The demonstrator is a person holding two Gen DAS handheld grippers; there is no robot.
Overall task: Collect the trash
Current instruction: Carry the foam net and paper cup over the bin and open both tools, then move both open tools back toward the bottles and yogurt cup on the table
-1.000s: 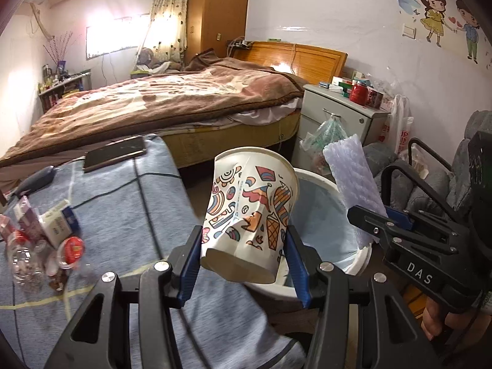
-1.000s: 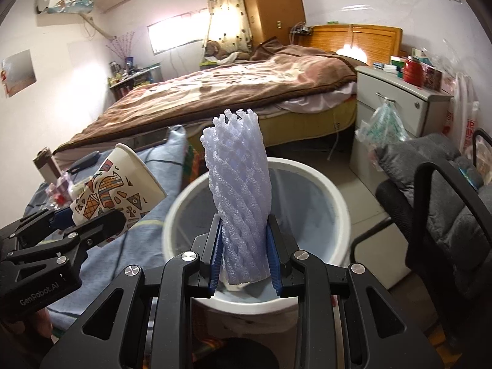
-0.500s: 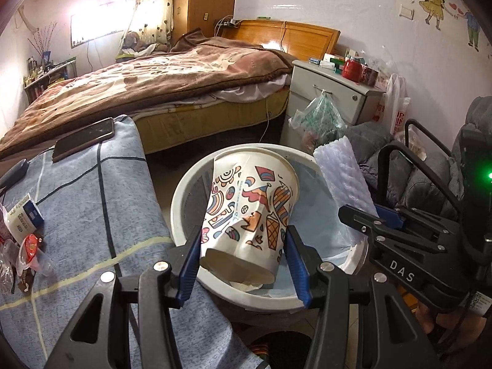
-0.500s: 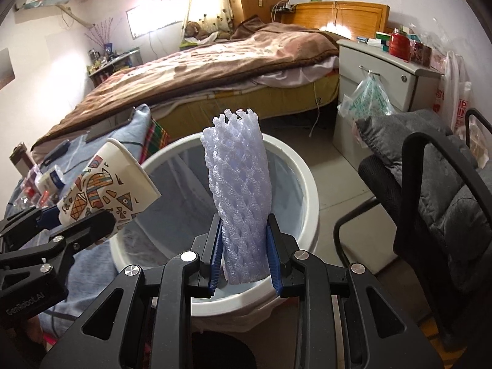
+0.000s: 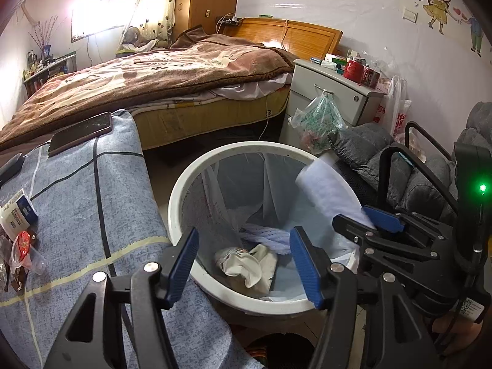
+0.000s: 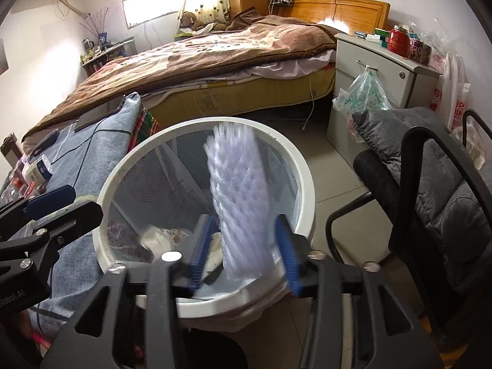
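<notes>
With both tools over the bin (image 5: 184,184), left tool (image 5: 244,263) gapes wide, empty; right tool (image 6: 243,252) spread, foam net (image 6: 238,196) upright between its fingers, blurred, bin straight below.

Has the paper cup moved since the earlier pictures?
Yes. It has left the open left gripper and gone down into the white bin; crumpled paper lies at the bottom.

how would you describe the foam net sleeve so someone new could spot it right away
Start at the round white trash bin on the floor beside the bed. Directly above its opening, between the spread jaws of the right gripper, is the foam net sleeve, blurred with motion. It is a pale lavender mesh tube standing on end, unlike the crumpled white scraps at the bin's bottom.
</notes>
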